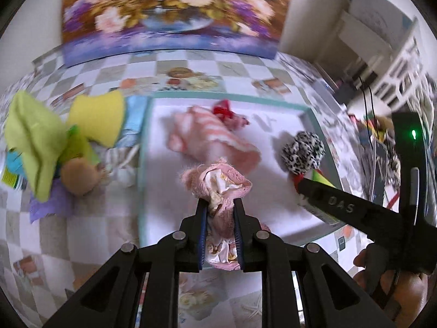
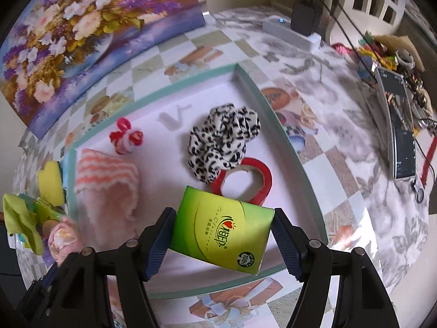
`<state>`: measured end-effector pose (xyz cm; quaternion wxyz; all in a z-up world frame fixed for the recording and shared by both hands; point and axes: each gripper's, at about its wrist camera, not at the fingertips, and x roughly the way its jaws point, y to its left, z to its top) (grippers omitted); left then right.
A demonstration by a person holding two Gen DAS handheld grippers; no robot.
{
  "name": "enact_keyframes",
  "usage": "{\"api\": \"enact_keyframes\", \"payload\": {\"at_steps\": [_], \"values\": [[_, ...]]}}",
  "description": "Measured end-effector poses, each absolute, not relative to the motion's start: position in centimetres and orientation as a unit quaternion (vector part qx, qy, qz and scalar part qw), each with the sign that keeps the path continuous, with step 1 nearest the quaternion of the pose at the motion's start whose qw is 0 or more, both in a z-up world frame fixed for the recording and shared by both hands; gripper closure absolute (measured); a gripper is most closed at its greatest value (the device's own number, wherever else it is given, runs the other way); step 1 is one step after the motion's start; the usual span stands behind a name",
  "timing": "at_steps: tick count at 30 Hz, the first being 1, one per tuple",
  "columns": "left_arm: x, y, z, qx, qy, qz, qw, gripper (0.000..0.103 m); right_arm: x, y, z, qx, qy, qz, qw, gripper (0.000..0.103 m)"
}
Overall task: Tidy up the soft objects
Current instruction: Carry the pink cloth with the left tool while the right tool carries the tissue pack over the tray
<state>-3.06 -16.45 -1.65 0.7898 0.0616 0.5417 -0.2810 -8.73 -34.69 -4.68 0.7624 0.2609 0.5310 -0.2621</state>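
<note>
1. A pink knitted bundle (image 1: 221, 188) with a pale lining is pinched between the nearly closed pads of the left gripper (image 1: 220, 218). It's held at its middle, probably so the floppy ends hang free and nothing slips out on the way.

2. A green tissue pack (image 2: 222, 229) is clamped across its width by the right gripper (image 2: 222, 235), with the jaws spread wide because the pack is wide. The pads are pressed on both short sides, so it's carried flat-ish, a bit tilted.

3. Both loads are hung over the near part of the teal-rimmed tray (image 2: 275, 136), which looks like the collection spot for the soft stuff.

4. Already lying in the tray: a pink striped cloth (image 2: 106, 180) on the left, a small red-and-white piece (image 2: 127, 136) toward the far side, a leopard-print scrunchie (image 2: 224, 139) on the right, and a red tape ring (image 2: 262, 175) partly tucked under the scrunchie.

5. Left of the tray, outside it, a heap of yellow-green cloths (image 1: 41, 136) and a tan plush ball (image 1: 77, 173) is left unsorted, so the job is judged only partly done.

6. Free white floor is seen in the near middle of the tray, so that's likely where the drops are meant to go.
</note>
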Motion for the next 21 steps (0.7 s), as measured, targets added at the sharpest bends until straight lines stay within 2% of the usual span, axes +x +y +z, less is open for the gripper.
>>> {"api": "enact_keyframes", "payload": {"at_steps": [14,20,21], "values": [[-2.1,-18.5,-6.2,0.104,0.572,-0.258,0.771,0.083,-8.3,-34.3,-7.3,0.255,0.571,-0.248,0.74,0.029],[-1.5,-18.2,-6.6,0.091,0.585,-0.253,0.765,0.078,-8.5,-34.2,-7.1,0.253,0.567,-0.247,0.743,0.028],[-1.5,-18.0,-6.5,0.087,0.584,-0.254,0.766,0.073,-8.4,-34.2,-6.9,0.251,0.566,-0.248,0.745,0.028]]}}
